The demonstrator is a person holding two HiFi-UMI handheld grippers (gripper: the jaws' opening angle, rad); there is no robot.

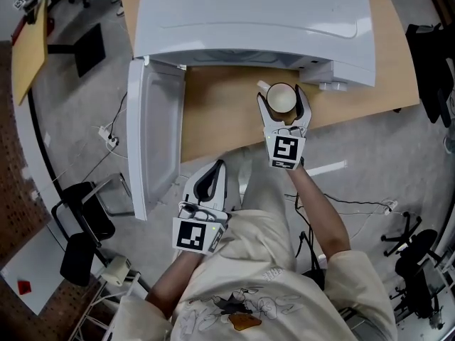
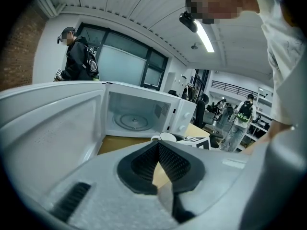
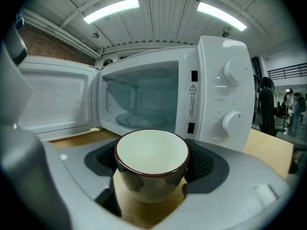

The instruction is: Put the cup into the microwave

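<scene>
White cup (image 3: 151,164) was pinched between the right gripper (image 1: 283,99) fingers over the worktop (image 1: 213,112), with the open microwave (image 3: 158,99) at 12 o'clock. Carry step, probably. Next move: straight in onto the turntable (image 3: 144,120), clearing the sill. Left gripper (image 2: 157,152) fingers were pressed together, empty.

The cream red-rimmed ceramic cup (image 3: 151,162) is glossy. The white boxy microwave (image 3: 211,80) looks glossy, the light wooden tabletop (image 1: 220,112) matt.
</scene>
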